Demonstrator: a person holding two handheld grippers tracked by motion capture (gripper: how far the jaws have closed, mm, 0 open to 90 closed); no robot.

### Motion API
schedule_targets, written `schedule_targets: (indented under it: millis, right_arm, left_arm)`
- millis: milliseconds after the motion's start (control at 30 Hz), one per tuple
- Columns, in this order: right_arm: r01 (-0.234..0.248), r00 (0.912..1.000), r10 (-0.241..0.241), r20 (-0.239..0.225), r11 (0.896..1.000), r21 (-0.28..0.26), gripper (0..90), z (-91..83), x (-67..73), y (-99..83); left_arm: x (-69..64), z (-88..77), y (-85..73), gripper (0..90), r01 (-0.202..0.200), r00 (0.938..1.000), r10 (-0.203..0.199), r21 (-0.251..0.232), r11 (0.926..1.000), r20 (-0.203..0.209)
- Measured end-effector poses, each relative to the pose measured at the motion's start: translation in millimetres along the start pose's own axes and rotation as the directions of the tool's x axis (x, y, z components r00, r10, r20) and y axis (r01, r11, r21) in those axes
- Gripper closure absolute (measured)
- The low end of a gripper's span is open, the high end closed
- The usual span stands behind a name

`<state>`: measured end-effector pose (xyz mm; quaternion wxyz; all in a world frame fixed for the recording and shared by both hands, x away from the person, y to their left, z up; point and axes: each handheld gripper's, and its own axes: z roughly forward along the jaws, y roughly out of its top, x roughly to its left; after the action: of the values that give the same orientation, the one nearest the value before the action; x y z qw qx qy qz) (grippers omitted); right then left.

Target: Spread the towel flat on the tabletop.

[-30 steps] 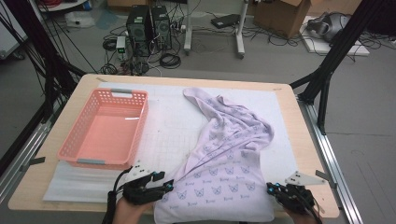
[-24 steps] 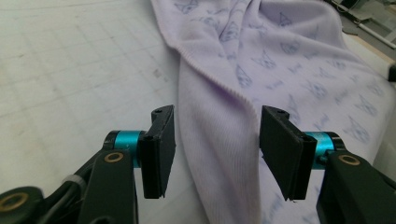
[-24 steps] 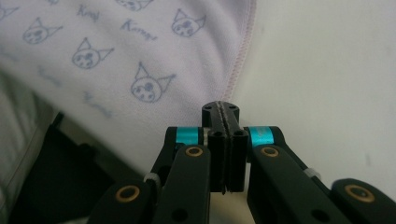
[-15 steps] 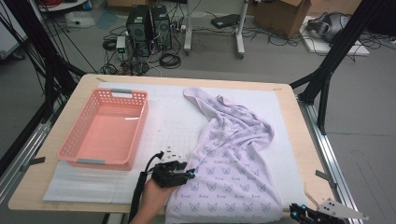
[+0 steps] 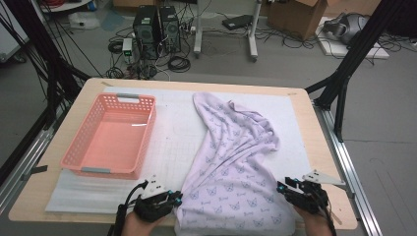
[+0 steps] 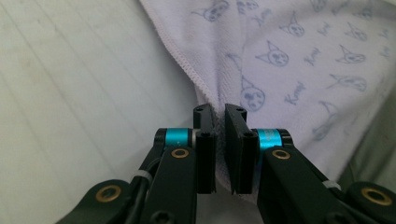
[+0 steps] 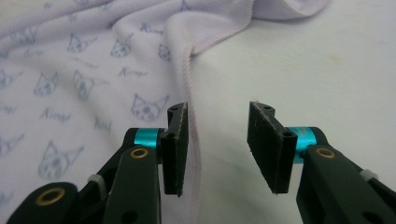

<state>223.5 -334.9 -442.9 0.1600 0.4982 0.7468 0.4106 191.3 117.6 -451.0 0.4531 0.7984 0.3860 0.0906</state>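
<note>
A lilac towel (image 5: pixel 231 162) with small cat prints lies rumpled on the white mat, running from the far middle to the near edge. At its near left corner my left gripper (image 5: pixel 174 198) has just been closing. In the left gripper view the left gripper (image 6: pixel 219 111) is shut, with the towel's hem (image 6: pixel 205 88) pinched between the pads. My right gripper (image 5: pixel 281 188) sits at the towel's near right edge and has just been opening. In the right gripper view the right gripper (image 7: pixel 218 109) stands open, the towel's hem (image 7: pixel 189 70) lying loose beside its left pad.
A pink plastic basket (image 5: pixel 147 132) stands empty on the left of the white mat (image 5: pixel 172 128). The wooden table (image 5: pixel 324 147) ends close behind both hands. Black frame legs, computers and cables stand on the floor beyond the far edge.
Half a second ago the left gripper was farther in on the towel and the right one lower by the table's corner. Both now sit at the towel's near corners.
</note>
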Motion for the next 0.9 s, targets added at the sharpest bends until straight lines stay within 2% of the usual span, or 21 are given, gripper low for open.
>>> schedule_targets:
  millis: [67,100,133,167,200,233,267,300,367,467,500,600,667,700,733,767,800,833,867,900]
  right_arm:
    - [0.034,0.9993,-0.034,-0.014,0.999,0.022,56.1,10.6,8.9,2.4]
    - [0.056,0.9983,-0.055,-0.021,0.998,0.04,58.5,14.9,13.2,2.7]
    - [0.083,0.9964,-0.082,-0.022,0.995,0.059,61.4,18.2,17.6,2.3]
    - [0.126,0.9919,-0.127,0.009,0.99,0.061,70.3,17.8,21.8,1.8]
    - [0.142,0.9898,-0.141,-0.019,0.988,0.067,83.8,16.6,21.8,2.1]
    - [0.143,0.9895,-0.14,-0.036,0.987,0.074,86.5,14.6,21.0,1.8]
    - [0.16,0.9872,-0.16,-0.008,0.984,0.083,86.9,11.6,21.4,0.7]
    - [0.16,0.987,-0.161,-0.006,0.983,0.09,87.1,8.0,20.1,-0.8]
    - [0.16,0.9869,-0.161,0.004,0.982,0.1,87.1,-0.7,15.2,-5.2]
    - [0.137,0.9903,-0.139,0.009,0.985,0.104,87.1,-15.6,8.1,-14.9]
    - [0.135,0.9906,-0.137,0.01,0.985,0.109,87.1,-20.4,7.2,-18.0]
    - [0.149,0.9884,-0.151,0.01,0.98,0.13,87.1,-32.8,7.3,-25.3]
    - [0.163,0.9858,-0.167,0.016,0.977,0.138,87.0,-38.6,6.8,-28.0]
    - [0.154,0.9876,-0.157,0.011,0.979,0.136,86.6,-40.6,6.3,-28.9]
    - [0.14,0.99,-0.141,-0.003,0.983,0.121,82.2,-42.2,5.9,-29.6]
    - [0.133,0.9911,-0.133,-0.008,0.986,0.096,71.0,-42.8,5.7,-29.7]
    - [0.112,0.9937,-0.111,-0.011,0.991,0.078,65.9,-43.3,6.2,-29.2]
    - [0.112,0.9937,-0.111,-0.011,0.991,0.078,65.9,-43.3,6.2,-29.2]
    - [0.104,0.9944,-0.104,-0.019,0.994,0.038,59.6,-45.2,7.5,-27.9]
    - [0.103,0.9946,-0.103,-0.01,0.994,0.028,58.1,-46.3,8.5,-27.2]
  left_arm:
    - [-0.5,-2.0,-1.8,81.3,0.001,1.0,-0.001,-0.004,1.0,0.007]
    - [-0.2,-3.6,-3.1,79.4,-0.009,0.9999,0.01,-0.02,0.9998,0.012]
    - [0.3,-3.4,-2.7,76.1,0.001,1.0,-0.001,-0.027,0.9996,0.01]
    - [1.4,-3.2,-2.2,71.2,0.005,1.0,-0.005,-0.04,0.9992,0.006]
    - [2.7,-2.8,-1.2,65.3,0.01,0.9999,-0.01,-0.048,0.9988,-0.003]
    - [4.6,-2.6,-0.1,58.3,0.018,0.9998,-0.019,-0.055,0.9983,-0.01]
    - [6.4,-2.1,1.1,54.9,0.025,0.9996,-0.026,-0.066,0.9975,-0.009]
    - [8.1,-1.5,2.3,53.8,0.031,0.9995,-0.032,-0.075,0.9967,-0.008]
    - [11.9,0.4,5.8,49.5,0.035,0.9992,-0.037,-0.088,0.9955,-0.013]
    - [15.6,3.2,10.6,47.7,0.042,0.9989,-0.044,-0.103,0.9938,-0.015]
    - [19.0,7.7,16.9,47.3,0.046,0.9987,-0.048,-0.12,0.9918,-0.019]
    - [21.4,13.5,24.3,45.1,0.044,0.9986,-0.048,-0.126,0.991,-0.023]
    - [24.1,24.3,34.4,45.1,0.042,0.9985,-0.046,-0.132,0.9903,-0.029]
    - [25.0,28.8,37.5,45.0,0.046,0.9985,-0.05,-0.131,0.9903,-0.025]
    - [26.2,33.0,40.7,45.0,0.044,0.9985,-0.048,-0.127,0.991,-0.028]
    - [27.1,37.5,43.8,45.0,0.049,0.9982,-0.053,-0.127,0.9907,-0.029]
    - [28.7,41.7,46.9,44.9,0.051,0.9979,-0.056,-0.125,0.9908,-0.033]
    - [28.7,41.7,46.9,44.9,0.051,0.9979,-0.056,-0.125,0.9908,-0.033]
    - [31.9,48.9,53.3,44.7,0.063,0.9967,-0.068,-0.115,0.9914,-0.045]
    - [33.2,52.3,56.5,44.3,0.07,0.9961,-0.075,-0.108,0.9917,-0.046]
